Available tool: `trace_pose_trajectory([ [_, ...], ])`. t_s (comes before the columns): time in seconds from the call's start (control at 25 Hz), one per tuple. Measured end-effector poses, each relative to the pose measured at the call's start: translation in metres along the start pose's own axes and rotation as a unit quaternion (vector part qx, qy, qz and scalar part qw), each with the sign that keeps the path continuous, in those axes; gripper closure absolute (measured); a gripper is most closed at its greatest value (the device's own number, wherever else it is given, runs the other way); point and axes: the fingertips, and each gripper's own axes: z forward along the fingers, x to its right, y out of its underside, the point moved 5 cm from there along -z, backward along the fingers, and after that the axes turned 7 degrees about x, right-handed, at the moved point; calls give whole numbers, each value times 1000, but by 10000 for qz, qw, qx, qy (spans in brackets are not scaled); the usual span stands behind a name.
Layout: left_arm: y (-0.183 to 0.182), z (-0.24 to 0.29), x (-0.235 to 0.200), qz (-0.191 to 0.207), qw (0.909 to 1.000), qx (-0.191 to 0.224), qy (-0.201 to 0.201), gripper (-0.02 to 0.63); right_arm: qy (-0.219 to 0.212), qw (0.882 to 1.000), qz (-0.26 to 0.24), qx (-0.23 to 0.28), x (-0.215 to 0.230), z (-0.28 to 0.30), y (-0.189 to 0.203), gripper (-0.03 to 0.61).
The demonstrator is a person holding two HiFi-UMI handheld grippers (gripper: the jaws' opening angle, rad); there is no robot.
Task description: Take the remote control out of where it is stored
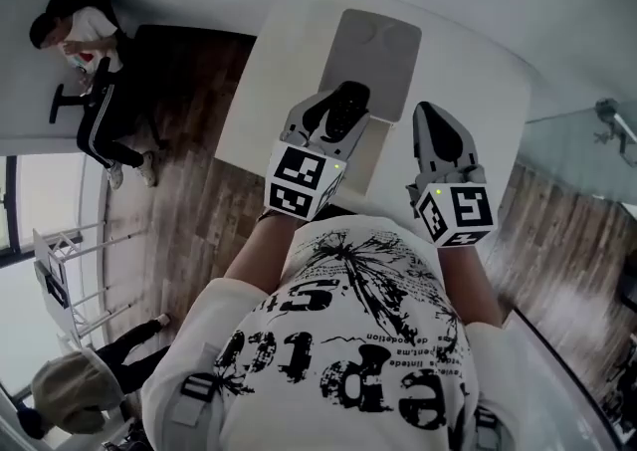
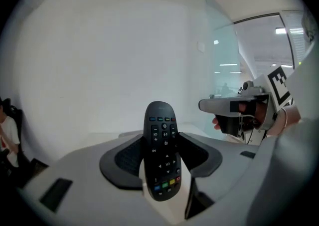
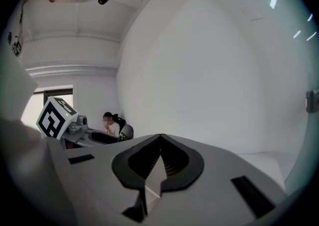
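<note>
The remote control point(image 2: 161, 145) is up in the air, clamped between the jaws of the left gripper point(image 1: 336, 109). It stands upright with its buttons toward that gripper's camera and the row of coloured keys at its lower end.

Sweeping from the left side of the room: a person sits on a chair point(image 1: 92, 61) by the wall, well away from the work, with wooden floor point(image 1: 189, 190) between them and the white table point(image 1: 274, 61). On the table lies a flat grey pad point(image 1: 383, 56). From the head view the remote shows against its near edge (whether anything else rests on the pad I can't make out).

The left gripper's jaws stand wide, because the remote's body fills the gap; both dark pads press on its sides.

Just to its right, at much the same height, is the right gripper point(image 1: 426, 118). Its jaws are drawn together until the tips meet, with nothing between them, and beyond them there is only bare white wall. Each gripper carries its marker cube point(image 1: 299, 180) at the back, close to the holder's printed white shirt point(image 1: 348, 359).

At the far right stands a glass partition point(image 1: 572, 155).
</note>
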Motion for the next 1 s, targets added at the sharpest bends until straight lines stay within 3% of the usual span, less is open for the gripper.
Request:
trace_pose_trajectory([
  [0.28,-69,-23,10,239,9944,1003,221,383,239,9985,-227,438,-5,-9,-35,577],
  [0.6,-113,-41,24,507,9804,1870,351,383,447,9956,-350,748,-2,-24,-51,577],
  [1.0,-119,-44,31,557,9738,2159,456,383,585,9927,-529,911,-3,-34,-56,577],
])
